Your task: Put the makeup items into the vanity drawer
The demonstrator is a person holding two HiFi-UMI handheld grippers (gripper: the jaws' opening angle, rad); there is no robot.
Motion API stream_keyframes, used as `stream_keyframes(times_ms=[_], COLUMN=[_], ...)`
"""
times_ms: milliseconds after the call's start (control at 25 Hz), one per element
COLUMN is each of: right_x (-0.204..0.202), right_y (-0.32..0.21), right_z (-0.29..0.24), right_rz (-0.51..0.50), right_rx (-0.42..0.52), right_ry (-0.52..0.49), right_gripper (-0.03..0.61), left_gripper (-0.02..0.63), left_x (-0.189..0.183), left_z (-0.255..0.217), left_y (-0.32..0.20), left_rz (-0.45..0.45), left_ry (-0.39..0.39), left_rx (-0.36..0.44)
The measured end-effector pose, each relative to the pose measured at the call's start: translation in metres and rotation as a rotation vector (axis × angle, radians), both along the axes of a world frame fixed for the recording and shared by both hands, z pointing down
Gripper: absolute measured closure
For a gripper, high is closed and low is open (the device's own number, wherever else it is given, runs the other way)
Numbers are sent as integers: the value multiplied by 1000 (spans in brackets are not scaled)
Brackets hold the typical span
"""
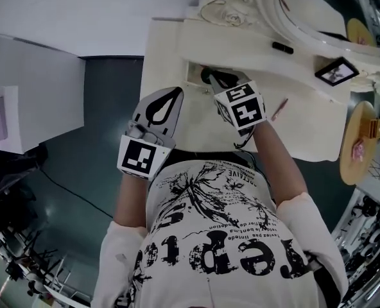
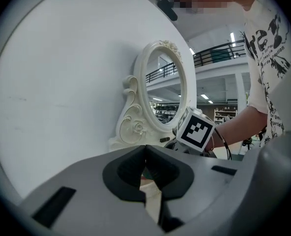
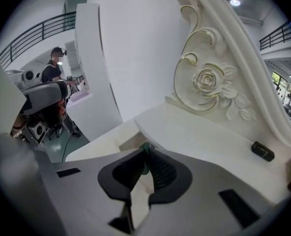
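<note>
The cream vanity (image 1: 318, 117) has a carved oval mirror (image 2: 166, 85) at its back. Its drawer (image 1: 193, 74) stands open at the left end of the top. My right gripper (image 1: 209, 77) hangs over the drawer's mouth. In the right gripper view the right gripper (image 3: 145, 150) is shut on a small green item (image 3: 144, 149), of which only a sliver shows at the tips. My left gripper (image 1: 177, 94) is beside it to the left, over the vanity's front left part. Its tips meet (image 2: 145, 149), shut, with nothing seen between them.
A pink pencil (image 1: 279, 109) and a short black item (image 1: 282, 47) lie on the vanity top, with a small framed picture (image 1: 336, 70) further right. A round wooden stand (image 1: 360, 143) is at the right. A white cabinet (image 1: 29, 95) stands left across dark floor.
</note>
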State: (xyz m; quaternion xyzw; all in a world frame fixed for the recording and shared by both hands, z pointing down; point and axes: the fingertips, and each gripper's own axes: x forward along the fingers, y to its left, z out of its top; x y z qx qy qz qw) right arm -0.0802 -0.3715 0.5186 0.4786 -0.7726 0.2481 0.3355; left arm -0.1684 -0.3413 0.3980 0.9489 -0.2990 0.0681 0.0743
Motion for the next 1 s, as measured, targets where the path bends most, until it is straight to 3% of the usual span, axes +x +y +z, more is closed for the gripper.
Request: stream_keyframes(times_ms=[120,240,280,560,1000], right_x=[-11,-14,-12,22,133], right_y=[-3,-2,-1,13,82], right_z=[6,8,7,3,11], right_rz=[-10,7,16,104,380], right_rx=[-1,-10,-7,4,-65], right_ry=[-6,-22,-20,-5,36], right_gripper=[517,372,357,339,342], left_gripper=[603,603,603,603,603], left_x=[-11,-13,-12,19,115], left_z=[7,5,4,1,-5], left_y=[1,3,3,6,36], left_rz=[-16,-22,-20,69,306], left_ry=[-30,-17,-8,4,20], left_rx=[-23,-23,-21,-9,-5])
